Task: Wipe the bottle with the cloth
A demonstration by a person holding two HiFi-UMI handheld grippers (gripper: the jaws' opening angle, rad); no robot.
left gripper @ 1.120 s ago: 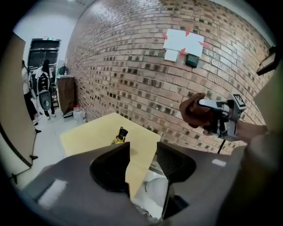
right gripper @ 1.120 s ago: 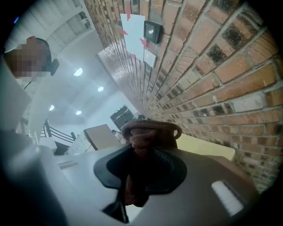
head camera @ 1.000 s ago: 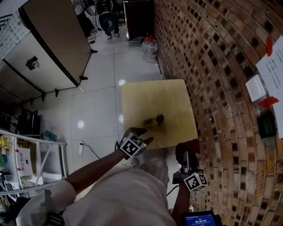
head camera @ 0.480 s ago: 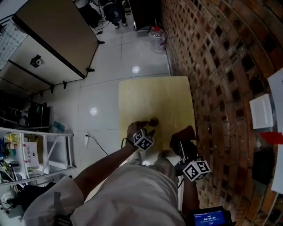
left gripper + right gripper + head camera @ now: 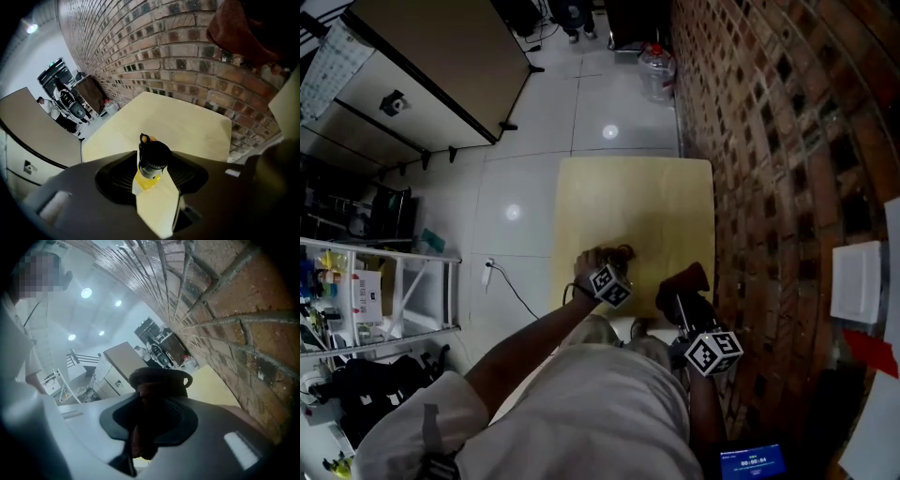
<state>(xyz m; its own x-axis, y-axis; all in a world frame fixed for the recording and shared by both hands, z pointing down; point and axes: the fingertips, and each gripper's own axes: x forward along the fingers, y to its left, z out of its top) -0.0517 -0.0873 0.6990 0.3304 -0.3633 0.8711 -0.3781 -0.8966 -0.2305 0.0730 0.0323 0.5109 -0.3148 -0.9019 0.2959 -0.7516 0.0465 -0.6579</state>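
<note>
**Head view and both tool views.** The left tool (image 5: 157,199) pointed steeply down at the pale yellow worktop (image 5: 661,202). Its jaws had just been closing and sat against either side of a small bottle (image 5: 151,166) with a black cap and yellow contents. The bottle was in the worktop's near half, left of the middle; whether it stood or lay could not be told. The right tool (image 5: 140,427) was clamped on a dark reddish-brown cloth (image 5: 152,387), which bulged out past the jaw tips. This tool was near the worktop's near right corner, beside the brick wall (image 5: 769,131), with the cloth apart from the bottle.
</note>
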